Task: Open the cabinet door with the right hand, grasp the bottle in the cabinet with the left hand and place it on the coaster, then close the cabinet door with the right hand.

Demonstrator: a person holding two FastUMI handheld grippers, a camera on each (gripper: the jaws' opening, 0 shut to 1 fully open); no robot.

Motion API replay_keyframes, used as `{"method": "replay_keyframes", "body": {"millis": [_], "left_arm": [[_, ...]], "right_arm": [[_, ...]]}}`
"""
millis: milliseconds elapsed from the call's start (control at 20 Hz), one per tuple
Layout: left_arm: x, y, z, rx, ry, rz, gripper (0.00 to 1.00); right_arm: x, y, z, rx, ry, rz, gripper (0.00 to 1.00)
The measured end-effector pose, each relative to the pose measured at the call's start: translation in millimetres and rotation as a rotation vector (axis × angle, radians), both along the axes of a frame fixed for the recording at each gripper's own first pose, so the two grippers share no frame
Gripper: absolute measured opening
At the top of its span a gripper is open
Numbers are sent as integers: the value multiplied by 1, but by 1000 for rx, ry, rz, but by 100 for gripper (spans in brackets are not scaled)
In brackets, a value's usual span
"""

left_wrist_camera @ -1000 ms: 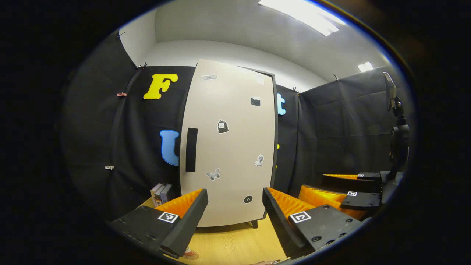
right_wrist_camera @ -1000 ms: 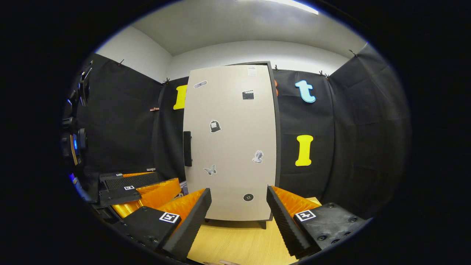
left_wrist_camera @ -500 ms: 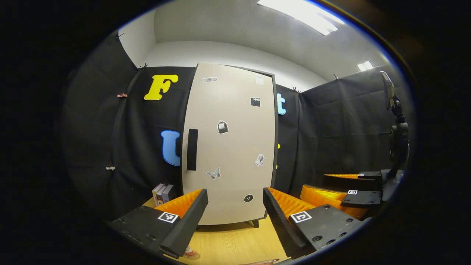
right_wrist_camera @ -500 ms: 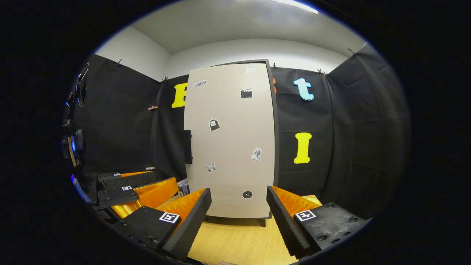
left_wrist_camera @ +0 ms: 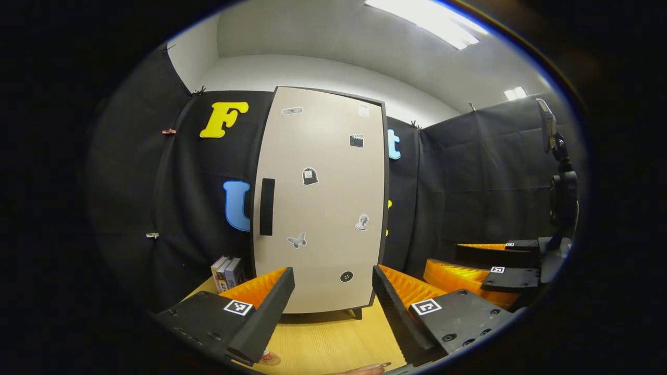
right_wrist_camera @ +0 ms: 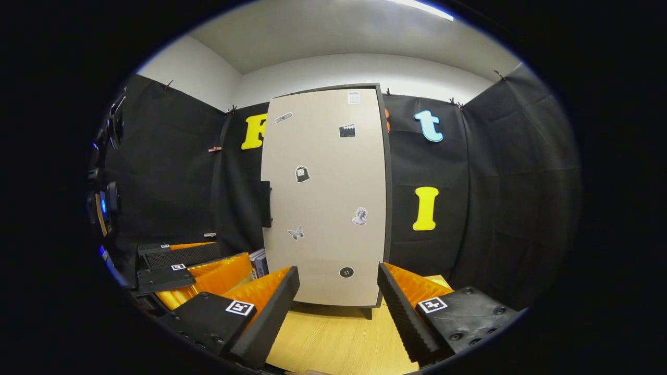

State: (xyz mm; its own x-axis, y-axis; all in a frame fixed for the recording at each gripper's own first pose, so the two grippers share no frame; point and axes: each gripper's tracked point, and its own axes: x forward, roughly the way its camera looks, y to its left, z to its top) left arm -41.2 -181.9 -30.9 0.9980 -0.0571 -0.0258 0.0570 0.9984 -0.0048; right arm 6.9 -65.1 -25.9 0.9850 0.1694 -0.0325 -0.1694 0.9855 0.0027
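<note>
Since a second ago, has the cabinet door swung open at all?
No. The door is shut against the cabinet frame, and its handle is untouched. It drifts slightly in both views, but so does the wall, so the cameras moved.

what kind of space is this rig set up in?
Likely a staged recording booth, not a home: black cloth walls clipped up around a wooden table, a lone sticker-covered cabinet standing on it, and a camera on a stand at the side.
</note>
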Motion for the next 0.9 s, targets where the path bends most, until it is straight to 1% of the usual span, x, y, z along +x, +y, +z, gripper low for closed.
{"method": "replay_keyframes", "body": {"millis": [300,500,800,900], "left_arm": [[1,0,-2,13,4,0,95],[2,3,-3,6,2,14,95],[4,1,-4,14,3,20,95],[5,-2,-7,20,9,20,95]], "right_arm": [[1,-1,-1,7,11,-4,98],[3,-6,0,16,12,-13,98],[10,-19,-3,4,24,-60,98],[12,-21,0,-4,12,-71,98]]}}
